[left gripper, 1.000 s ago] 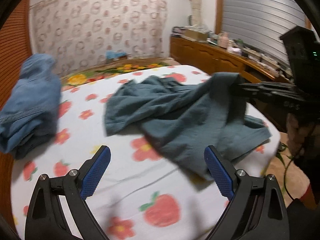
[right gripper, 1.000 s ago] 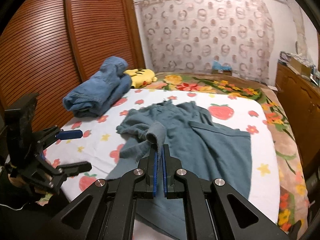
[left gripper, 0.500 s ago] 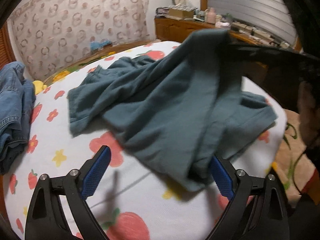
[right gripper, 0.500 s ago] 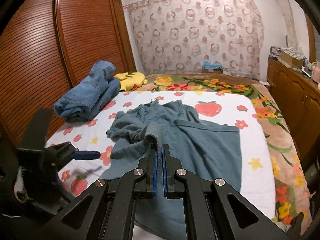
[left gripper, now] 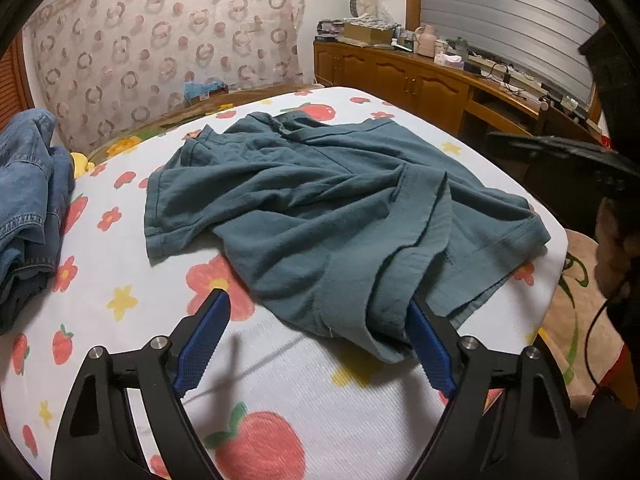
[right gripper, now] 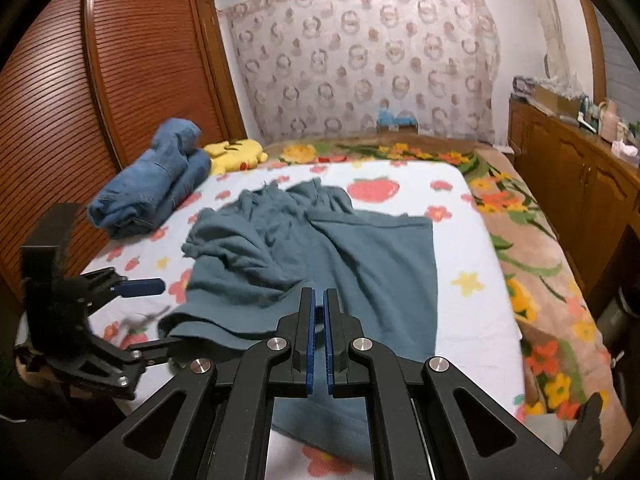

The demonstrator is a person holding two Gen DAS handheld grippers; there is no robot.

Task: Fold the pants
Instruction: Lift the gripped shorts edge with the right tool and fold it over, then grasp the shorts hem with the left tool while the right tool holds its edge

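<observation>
Crumpled teal pants [left gripper: 320, 208] lie spread on the bed; they also show in the right wrist view [right gripper: 340, 260]. My left gripper [left gripper: 316, 340] is open, low over the bed, with the near hem of the pants between its blue pads [left gripper: 428, 352]. It shows at the left of the right wrist view [right gripper: 152, 316]. My right gripper [right gripper: 319, 344] has its jaws nearly together with a small gap, just above the pants; no cloth shows between them. In the left wrist view it is a dark shape at the right [left gripper: 560, 160].
The bed has a white sheet with fruit and flower prints [left gripper: 280, 420]. A folded pile of blue jeans [right gripper: 148, 196] and a yellow plush [right gripper: 236, 152] lie at the far left. A wooden cabinet [right gripper: 580, 208] runs along the right; a slatted wardrobe [right gripper: 80, 100] stands left.
The right gripper has let go of the raised fold, and the pants have dropped flat onto the bed. The left gripper has moved forward to the near hem.
</observation>
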